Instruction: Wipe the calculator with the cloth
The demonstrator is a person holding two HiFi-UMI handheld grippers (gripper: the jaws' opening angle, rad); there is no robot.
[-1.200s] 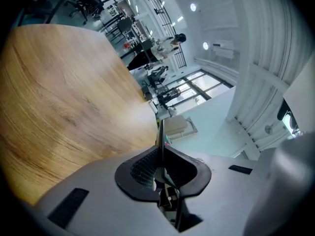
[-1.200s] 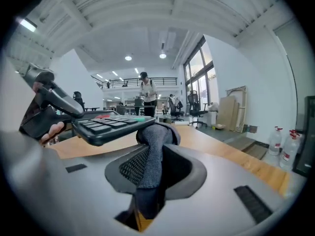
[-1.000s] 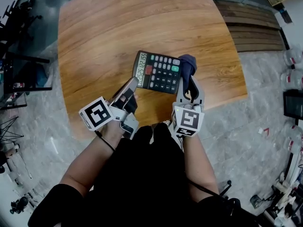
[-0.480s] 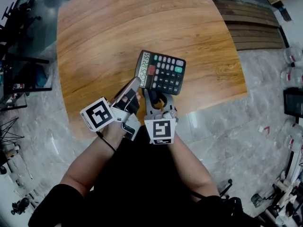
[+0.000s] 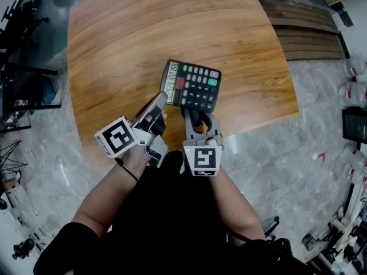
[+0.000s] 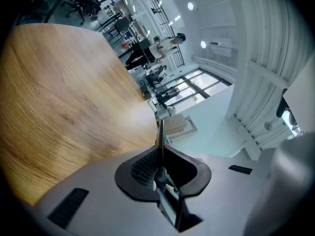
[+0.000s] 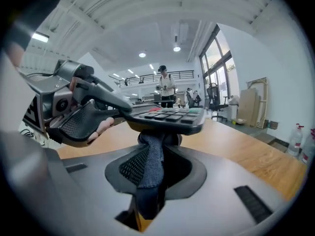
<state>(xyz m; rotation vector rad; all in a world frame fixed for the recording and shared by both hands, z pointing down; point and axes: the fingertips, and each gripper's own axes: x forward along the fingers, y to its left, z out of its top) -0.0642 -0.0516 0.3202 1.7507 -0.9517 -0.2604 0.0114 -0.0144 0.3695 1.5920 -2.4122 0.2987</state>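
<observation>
Left gripper (image 5: pixel 156 102): jaws closed on the left edge of a black desktop calculator (image 5: pixel 194 86), which was held raised over a light wooden table (image 5: pixel 143 33). Right gripper (image 5: pixel 200 121): jaws clamped on a dark blue knitted cloth (image 7: pixel 150 163), which touched the calculator's near underside.

A row of dark digits stood on the pale green display (image 5: pixel 170 79) at the left end of the black desk calculator (image 5: pixel 192 86) in the head view, turned sideways and too small to be read with certainty. The markings on its keys (image 5: pixel 200 94) were also too small. Nearer the person than the calculator, one white cube (image 5: pixel 119 137) and a second white cube (image 5: pixel 202 159) each bore a black square marker pattern.
</observation>
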